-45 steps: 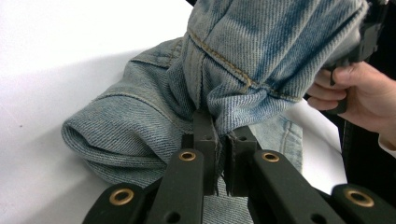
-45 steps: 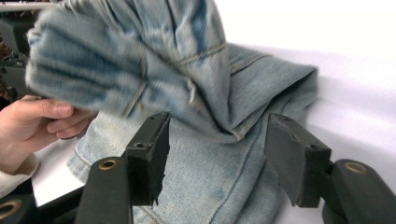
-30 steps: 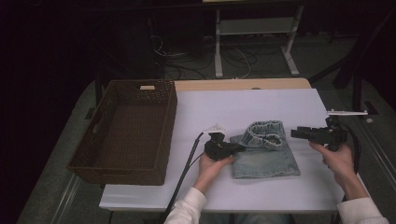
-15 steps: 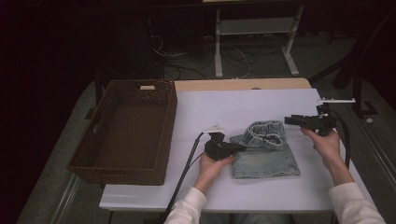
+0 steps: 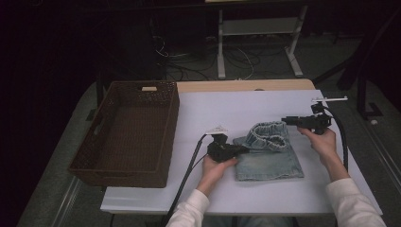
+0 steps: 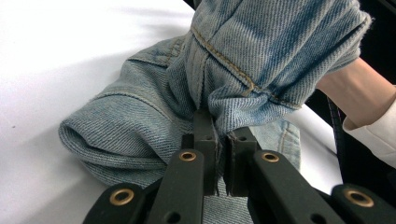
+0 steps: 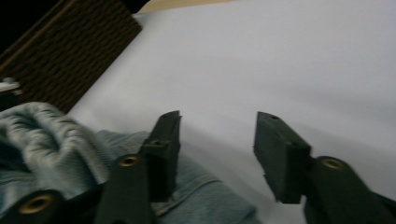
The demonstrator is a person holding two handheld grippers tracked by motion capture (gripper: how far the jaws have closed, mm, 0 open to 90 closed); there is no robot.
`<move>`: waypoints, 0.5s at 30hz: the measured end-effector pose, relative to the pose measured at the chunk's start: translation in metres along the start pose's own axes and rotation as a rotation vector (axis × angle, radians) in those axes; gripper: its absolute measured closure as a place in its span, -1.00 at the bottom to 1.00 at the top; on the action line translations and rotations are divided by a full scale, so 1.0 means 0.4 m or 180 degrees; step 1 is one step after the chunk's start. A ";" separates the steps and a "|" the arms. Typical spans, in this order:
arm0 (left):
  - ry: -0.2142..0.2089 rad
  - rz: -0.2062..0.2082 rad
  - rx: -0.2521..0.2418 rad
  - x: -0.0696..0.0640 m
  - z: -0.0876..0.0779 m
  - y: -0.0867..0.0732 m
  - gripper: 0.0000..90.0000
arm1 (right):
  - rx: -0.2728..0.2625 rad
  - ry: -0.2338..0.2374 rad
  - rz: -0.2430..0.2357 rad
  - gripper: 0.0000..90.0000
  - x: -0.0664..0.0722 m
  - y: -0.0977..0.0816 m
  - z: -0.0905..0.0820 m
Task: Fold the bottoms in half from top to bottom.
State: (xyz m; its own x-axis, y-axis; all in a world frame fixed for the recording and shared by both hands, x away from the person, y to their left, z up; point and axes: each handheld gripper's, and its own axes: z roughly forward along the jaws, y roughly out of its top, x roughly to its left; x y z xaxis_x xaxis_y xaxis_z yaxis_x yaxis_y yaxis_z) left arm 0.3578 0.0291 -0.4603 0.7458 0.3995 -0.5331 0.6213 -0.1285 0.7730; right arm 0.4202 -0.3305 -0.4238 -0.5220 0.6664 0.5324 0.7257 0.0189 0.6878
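A folded pair of light blue jeans [image 5: 269, 158] lies on the white table [image 5: 227, 109], its waistband bunched up at the far end. My left gripper [image 5: 240, 149] is at the jeans' left edge. In the left gripper view it [image 6: 218, 122] is shut on a fold of the denim [image 6: 261, 42]. My right gripper [image 5: 286, 120] hovers just off the waistband's right side, pointing left. Its jaws [image 7: 217, 140] have just been closing but stand apart, with nothing between them. The denim [image 7: 46, 140] lies below and left of them.
A dark brown wicker basket [image 5: 168, 137] with nothing in it stands on the table's left part, also seen as the basket [image 7: 60, 60] in the right gripper view. Bare white table [image 7: 289, 56] stretches behind the jeans. Cables trail from both grippers toward the near edge.
The right hand has moved away from the person and leftward, bringing its gripper up beside the waistband. The left hand and the jeans have kept still.
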 end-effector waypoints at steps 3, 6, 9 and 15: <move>0.0006 0.0003 -0.0001 -0.001 0.000 0.000 0.89 | 0.0037 0.0151 -0.0054 0.55 0.014 0.001 0.007; 0.0011 0.0011 0.0006 -0.002 0.000 0.000 0.89 | 0.0130 0.0248 -0.0098 0.70 0.033 0.004 0.020; 0.0016 0.0031 0.0015 -0.003 -0.001 0.001 0.88 | 0.0170 0.0351 -0.0140 0.75 0.049 0.005 0.026; 0.0026 0.0050 0.0022 -0.005 -0.002 0.001 0.86 | 0.0188 0.0586 -0.0219 0.95 0.083 0.011 0.024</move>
State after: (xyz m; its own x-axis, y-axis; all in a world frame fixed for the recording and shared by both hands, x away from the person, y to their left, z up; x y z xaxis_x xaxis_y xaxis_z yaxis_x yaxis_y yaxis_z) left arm 0.3565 0.0290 -0.4586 0.7534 0.4048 -0.5181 0.6113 -0.1409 0.7788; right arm 0.4102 -0.3012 -0.4078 -0.6404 0.5147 0.5701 0.7077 0.1071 0.6983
